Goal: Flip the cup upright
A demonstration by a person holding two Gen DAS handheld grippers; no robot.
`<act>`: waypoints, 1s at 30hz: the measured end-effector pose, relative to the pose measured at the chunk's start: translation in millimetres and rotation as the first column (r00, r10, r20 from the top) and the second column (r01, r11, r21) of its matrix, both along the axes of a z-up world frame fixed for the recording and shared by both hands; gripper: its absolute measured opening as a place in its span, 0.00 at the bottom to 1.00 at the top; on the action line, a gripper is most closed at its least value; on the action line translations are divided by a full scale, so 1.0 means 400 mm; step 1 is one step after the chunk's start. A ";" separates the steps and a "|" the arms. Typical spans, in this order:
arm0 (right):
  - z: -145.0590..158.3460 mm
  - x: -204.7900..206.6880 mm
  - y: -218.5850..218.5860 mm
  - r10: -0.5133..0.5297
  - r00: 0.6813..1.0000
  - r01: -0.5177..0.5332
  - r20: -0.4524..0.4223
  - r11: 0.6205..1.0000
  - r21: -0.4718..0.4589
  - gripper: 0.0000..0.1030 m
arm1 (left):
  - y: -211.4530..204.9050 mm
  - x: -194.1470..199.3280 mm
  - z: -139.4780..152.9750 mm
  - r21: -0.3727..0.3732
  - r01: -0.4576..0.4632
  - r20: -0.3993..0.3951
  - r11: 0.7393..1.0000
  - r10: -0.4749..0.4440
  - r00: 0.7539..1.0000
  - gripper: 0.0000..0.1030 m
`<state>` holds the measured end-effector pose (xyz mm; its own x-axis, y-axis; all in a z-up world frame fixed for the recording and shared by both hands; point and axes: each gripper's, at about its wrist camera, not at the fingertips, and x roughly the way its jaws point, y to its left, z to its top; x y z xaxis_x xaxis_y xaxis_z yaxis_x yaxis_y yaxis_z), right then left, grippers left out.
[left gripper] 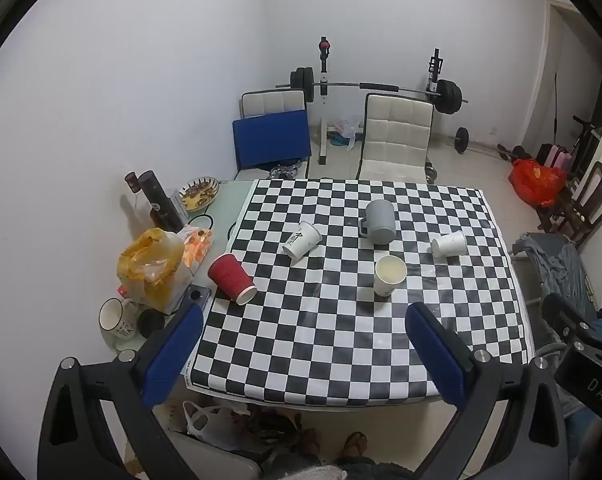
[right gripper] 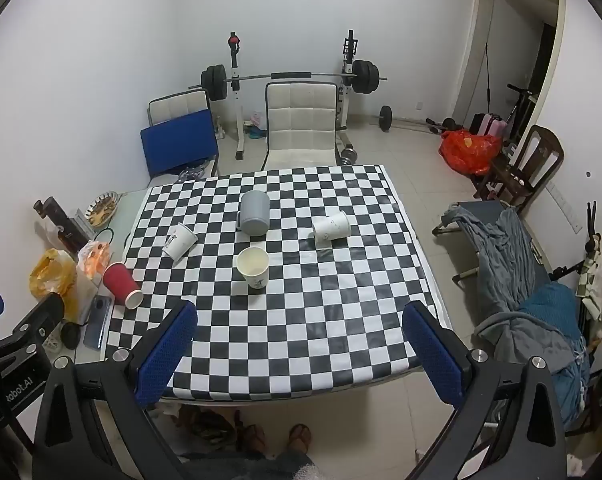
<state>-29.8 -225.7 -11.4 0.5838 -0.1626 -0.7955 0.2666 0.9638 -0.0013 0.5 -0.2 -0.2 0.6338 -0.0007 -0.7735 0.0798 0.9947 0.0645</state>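
Observation:
Several cups sit on the checkered tablecloth (left gripper: 341,344) (right gripper: 301,320). A red paper cup (left gripper: 232,278) (right gripper: 121,283) lies on its side at the left edge. A printed white cup (left gripper: 301,240) (right gripper: 179,241) lies tipped left of centre. A plain white cup (left gripper: 449,244) (right gripper: 331,226) lies on its side at the right. A white cup (left gripper: 389,275) (right gripper: 253,267) stands upright in the middle. A grey mug (left gripper: 380,222) (right gripper: 254,213) stands mouth down behind it. My left gripper (left gripper: 303,312) and right gripper (right gripper: 301,310) are open, empty, above the table's near edge.
Left of the cloth stand dark bottles (left gripper: 157,200), a snack bowl (left gripper: 199,193), a yellow bag (left gripper: 151,268), a white mug (left gripper: 115,318) and a phone (right gripper: 97,322). Chairs (left gripper: 395,140) and a barbell rack (left gripper: 377,88) stand behind the table. A cot with clothes (right gripper: 513,264) is at the right.

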 end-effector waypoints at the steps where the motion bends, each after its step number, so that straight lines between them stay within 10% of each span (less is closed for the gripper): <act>1: 0.001 -0.001 0.000 0.002 1.000 -0.002 0.002 1.000 0.002 1.00 | 0.001 -0.001 0.000 -0.008 0.001 0.003 1.000 -0.001 1.000 1.00; 30: 0.006 -0.010 -0.001 0.002 1.000 -0.001 0.011 1.000 -0.011 1.00 | -0.042 -0.025 0.009 -0.019 0.006 0.002 1.000 -0.006 1.000 1.00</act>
